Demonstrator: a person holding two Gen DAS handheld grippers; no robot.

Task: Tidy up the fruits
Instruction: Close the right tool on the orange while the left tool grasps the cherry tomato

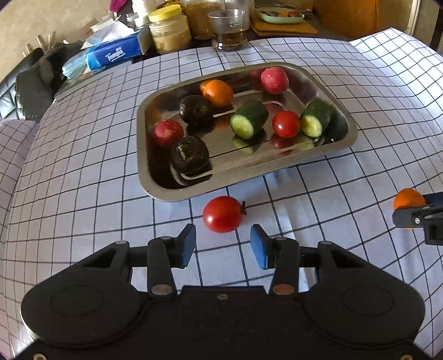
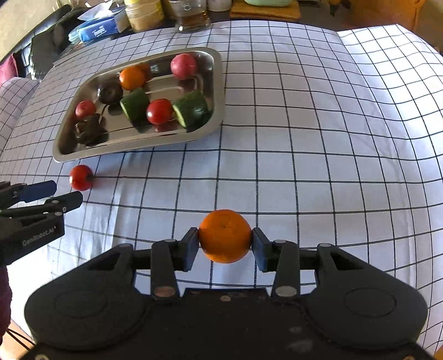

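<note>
A steel tray point(image 1: 166, 191) point(image 2: 218, 83) on the checked cloth holds an orange point(image 1: 217, 92), red fruits, two cucumber pieces point(image 1: 249, 119) and two dark fruits. In front of the tray a red tomato point(image 1: 223, 213) point(image 2: 80, 177) lies on the cloth. My left gripper point(image 1: 223, 243) is open just short of that tomato, its blue pads apart and empty. My right gripper point(image 2: 224, 239) is shut on a second orange point(image 2: 224, 236), held above the cloth to the right of the tray; it shows at the right edge of the left wrist view point(image 1: 409, 200).
Along the back edge of the table stand a yellow-lidded jar point(image 1: 169, 29), a glass mug point(image 1: 229, 29), a blue tissue pack point(image 1: 115, 54) and a green dish point(image 1: 279, 15). A dark bag point(image 1: 41, 74) lies at the far left. Checked cloth spreads to the right of the tray.
</note>
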